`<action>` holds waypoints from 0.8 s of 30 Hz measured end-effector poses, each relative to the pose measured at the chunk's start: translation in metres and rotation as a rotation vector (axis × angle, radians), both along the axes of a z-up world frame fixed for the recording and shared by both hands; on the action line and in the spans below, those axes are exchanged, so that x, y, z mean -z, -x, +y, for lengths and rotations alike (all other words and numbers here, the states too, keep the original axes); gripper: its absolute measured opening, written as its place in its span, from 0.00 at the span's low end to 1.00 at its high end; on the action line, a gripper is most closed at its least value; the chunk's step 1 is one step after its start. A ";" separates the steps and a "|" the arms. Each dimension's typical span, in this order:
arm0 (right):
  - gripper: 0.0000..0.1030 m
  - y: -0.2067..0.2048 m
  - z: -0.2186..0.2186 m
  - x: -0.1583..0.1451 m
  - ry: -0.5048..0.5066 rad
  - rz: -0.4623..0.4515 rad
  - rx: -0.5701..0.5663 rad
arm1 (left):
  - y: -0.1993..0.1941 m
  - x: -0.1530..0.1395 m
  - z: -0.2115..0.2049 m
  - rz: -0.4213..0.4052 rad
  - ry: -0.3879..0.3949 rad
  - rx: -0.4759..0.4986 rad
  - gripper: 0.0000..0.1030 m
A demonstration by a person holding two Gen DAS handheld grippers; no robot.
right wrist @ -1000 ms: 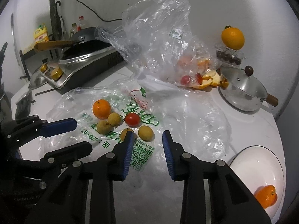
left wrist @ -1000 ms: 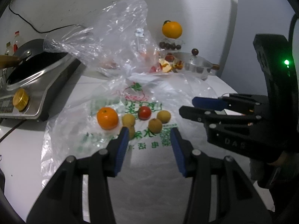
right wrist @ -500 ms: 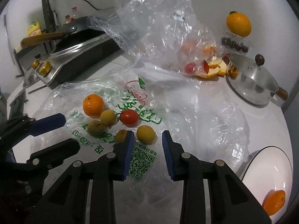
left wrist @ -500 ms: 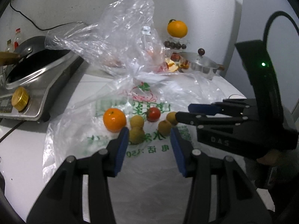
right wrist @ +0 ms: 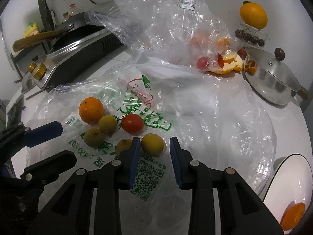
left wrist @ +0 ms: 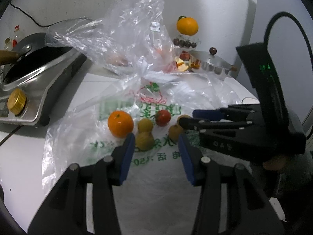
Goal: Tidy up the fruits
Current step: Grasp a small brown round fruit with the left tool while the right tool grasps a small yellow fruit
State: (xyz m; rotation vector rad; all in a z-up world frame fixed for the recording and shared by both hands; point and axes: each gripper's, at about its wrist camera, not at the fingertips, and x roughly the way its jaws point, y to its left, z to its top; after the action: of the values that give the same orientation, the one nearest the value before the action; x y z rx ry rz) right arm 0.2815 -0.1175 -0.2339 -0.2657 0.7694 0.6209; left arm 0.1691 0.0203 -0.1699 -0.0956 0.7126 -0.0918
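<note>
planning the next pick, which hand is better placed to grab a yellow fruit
Right. Its open tongs already line up on a small yellow fruit near the tips. The left tongs, also open, sit just short of another yellow fruit.

Flat printed plastic bag [right wrist: 148, 174] before the open right gripper [right wrist: 154, 146] lies unobstructed; crumpled clear plastic bag [right wrist: 156, 19] blocks the rear; black-and-steel stove [right wrist: 78, 58] bounds the left; lidded steel pot [right wrist: 273, 78] the right.

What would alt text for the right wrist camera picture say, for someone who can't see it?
An open right gripper reaches toward a small yellow fruit lying on a printed plastic bag, beside a tomato, a tangerine and three more yellow fruits. A white plate at lower right holds another tangerine.
</note>
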 end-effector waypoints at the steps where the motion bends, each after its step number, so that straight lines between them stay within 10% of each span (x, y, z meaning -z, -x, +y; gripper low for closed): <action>1: 0.32 -0.001 0.000 0.001 -0.003 0.007 -0.002 | -0.001 0.000 -0.001 0.003 -0.002 0.002 0.46; 24: 0.25 0.006 -0.042 -0.020 -0.131 -0.021 -0.010 | -0.029 0.003 -0.037 0.056 -0.113 0.047 0.46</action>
State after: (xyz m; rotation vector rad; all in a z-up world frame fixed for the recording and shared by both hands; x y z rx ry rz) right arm 0.2754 -0.1590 -0.2143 -0.1561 0.7042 0.6742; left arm 0.1982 -0.0163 -0.1733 0.0265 0.7748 -0.0945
